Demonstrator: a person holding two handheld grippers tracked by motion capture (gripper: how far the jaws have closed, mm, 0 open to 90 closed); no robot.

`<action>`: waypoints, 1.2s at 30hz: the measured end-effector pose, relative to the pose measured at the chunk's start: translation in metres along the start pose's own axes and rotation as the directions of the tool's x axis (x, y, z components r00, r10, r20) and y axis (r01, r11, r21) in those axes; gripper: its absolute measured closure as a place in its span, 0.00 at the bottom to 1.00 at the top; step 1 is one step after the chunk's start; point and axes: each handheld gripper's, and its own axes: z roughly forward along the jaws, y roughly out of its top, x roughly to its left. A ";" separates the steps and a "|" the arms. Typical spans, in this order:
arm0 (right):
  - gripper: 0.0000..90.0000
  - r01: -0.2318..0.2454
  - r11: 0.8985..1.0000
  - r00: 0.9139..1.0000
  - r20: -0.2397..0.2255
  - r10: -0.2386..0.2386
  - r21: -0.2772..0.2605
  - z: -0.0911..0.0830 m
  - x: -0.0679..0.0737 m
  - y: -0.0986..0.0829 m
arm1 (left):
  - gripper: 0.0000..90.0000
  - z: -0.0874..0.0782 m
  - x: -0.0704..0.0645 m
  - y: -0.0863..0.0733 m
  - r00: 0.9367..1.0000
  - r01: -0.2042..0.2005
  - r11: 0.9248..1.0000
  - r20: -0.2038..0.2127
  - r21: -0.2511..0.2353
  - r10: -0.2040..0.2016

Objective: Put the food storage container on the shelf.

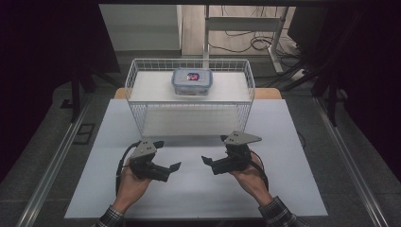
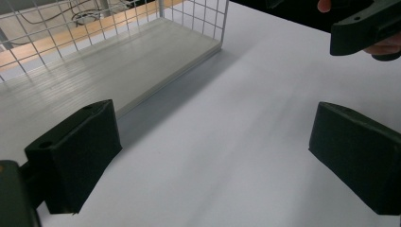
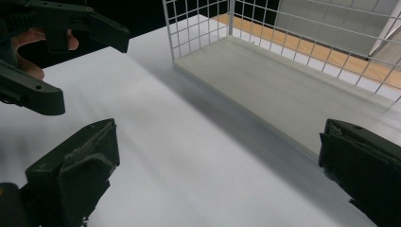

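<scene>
Resting above the white table (image 1: 198,189), the left gripper (image 1: 166,154) and right gripper (image 1: 213,151) were both released and empty. The lidded container (image 1: 192,81) sat inside the wire basket (image 1: 137,80), far side. Probably nothing had begun; reaching over the rim seemed next.

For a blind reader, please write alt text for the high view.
A person holds two open grippers, left and right, above a white table. Behind them stands a white wire basket with a lidded plastic box inside.
</scene>
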 end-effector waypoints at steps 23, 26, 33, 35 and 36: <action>0.00 0.012 1.000 1.000 0.007 -0.012 0.019 -0.010 0.012 -0.034 | 0.03 -0.005 -0.014 -0.039 0.999 -0.012 0.998 -0.030 0.057 0.014; 0.00 0.014 1.000 1.000 0.011 -0.014 0.023 -0.013 0.013 -0.038 | 0.03 -0.006 -0.016 -0.042 0.999 -0.018 0.997 -0.037 0.070 0.021; 0.00 0.018 0.999 0.999 0.025 -0.019 0.041 -0.018 0.013 -0.050 | 0.03 -0.014 -0.015 -0.051 0.999 -0.002 0.997 -0.050 0.071 0.006; 0.00 0.012 0.999 0.999 0.030 -0.014 0.045 -0.020 0.012 -0.052 | 0.03 -0.016 -0.014 -0.053 0.999 0.004 0.997 -0.053 0.074 0.000; 0.00 0.004 0.999 1.000 0.031 -0.006 0.048 -0.021 0.012 -0.052 | 0.03 -0.018 -0.014 -0.055 0.998 0.007 0.997 -0.056 0.075 -0.003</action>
